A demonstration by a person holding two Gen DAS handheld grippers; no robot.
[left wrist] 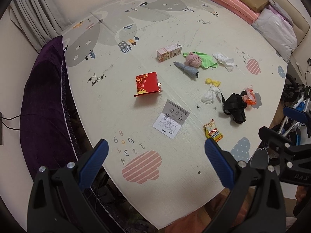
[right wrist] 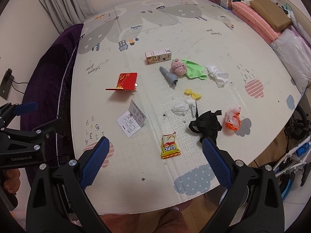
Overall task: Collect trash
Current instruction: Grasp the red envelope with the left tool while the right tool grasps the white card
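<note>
Trash lies scattered over the play mat (right wrist: 136,184), with both tongs held above its near edge, the left gripper (left wrist: 156,155) and right gripper (right wrist: 154,152) each spread wide and holding nothing. Nearest is the yellow snack wrapper (right wrist: 170,146), flat on the mat between and just beyond the right gripper's fingertips; the folded leaflet (left wrist: 171,118) sits ahead of the left. A sound first pick probably means lowering the right gripper straight over the wrapper and pinching a raised crinkled edge rather than the flat face.
</note>
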